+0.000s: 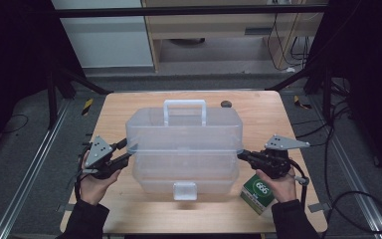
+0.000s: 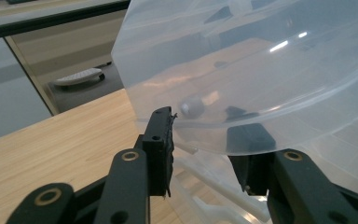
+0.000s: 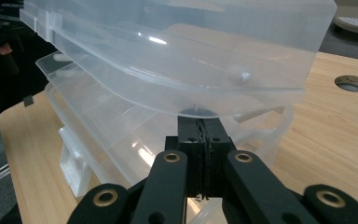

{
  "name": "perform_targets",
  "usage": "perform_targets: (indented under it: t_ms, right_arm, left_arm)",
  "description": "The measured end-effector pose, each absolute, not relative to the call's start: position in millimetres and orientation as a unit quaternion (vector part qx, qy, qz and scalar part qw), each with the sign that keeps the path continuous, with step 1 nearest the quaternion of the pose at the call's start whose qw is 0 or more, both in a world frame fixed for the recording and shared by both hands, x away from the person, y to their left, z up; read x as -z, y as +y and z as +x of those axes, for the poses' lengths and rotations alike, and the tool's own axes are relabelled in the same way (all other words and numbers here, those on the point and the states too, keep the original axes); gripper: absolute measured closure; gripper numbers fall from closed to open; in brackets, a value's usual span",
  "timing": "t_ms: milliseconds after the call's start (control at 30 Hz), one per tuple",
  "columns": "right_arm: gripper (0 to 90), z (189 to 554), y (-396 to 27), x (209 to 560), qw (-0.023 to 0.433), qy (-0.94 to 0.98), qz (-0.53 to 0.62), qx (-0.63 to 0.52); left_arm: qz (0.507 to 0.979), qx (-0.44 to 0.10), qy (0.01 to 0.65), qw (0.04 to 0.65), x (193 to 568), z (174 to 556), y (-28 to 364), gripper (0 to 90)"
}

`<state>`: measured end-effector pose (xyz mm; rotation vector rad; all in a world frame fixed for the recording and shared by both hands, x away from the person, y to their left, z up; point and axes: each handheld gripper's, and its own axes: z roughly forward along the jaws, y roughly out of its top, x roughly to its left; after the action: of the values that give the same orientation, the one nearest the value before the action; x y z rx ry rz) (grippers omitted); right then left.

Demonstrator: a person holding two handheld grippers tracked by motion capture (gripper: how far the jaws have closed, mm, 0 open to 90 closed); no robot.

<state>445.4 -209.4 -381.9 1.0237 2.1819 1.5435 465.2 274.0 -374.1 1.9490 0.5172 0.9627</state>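
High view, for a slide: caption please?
Two tools, left and right, flank a clear box on a wooden table.

Only legible marking: white numerals "666" inside a white ring on the green-and-white cardboard carton (image 1: 256, 194), lying on the wooden table just behind and below the jaws of the right gripper (image 1: 240, 155), beside the person's right hand (image 1: 277, 182); smaller print on it unreadable.
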Motion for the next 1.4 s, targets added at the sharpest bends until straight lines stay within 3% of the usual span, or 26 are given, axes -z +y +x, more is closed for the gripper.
perform_targets:
  t_ms: [133, 300, 433, 1000, 1400]
  right_arm:
    - [87.2, 445, -209, 383, 0.142, 0.757, 0.353, -0.531]
    - [74.6, 447, -209, 390, 0.165, 0.768, 0.374, -0.492]
    - [71.1, 451, -209, 401, 0.170, 0.778, 0.395, -0.458]
    - [73.5, 460, -197, 417, 0.125, 0.785, 0.427, -0.431]
    - [73.4, 461, -197, 418, 0.126, 0.782, 0.435, -0.428]
  left_arm:
    - [0.785, -0.390, 0.211, 0.433, 373, 464, 274, 62.4]
    - [0.787, -0.382, 0.213, 0.435, 373, 465, 275, 62.3]
    - [0.786, -0.380, 0.214, 0.437, 373, 465, 276, 62.2]
    - [0.779, -0.381, 0.219, 0.446, 366, 471, 276, 63.2]
    - [0.765, -0.394, 0.231, 0.455, 354, 484, 272, 66.7]
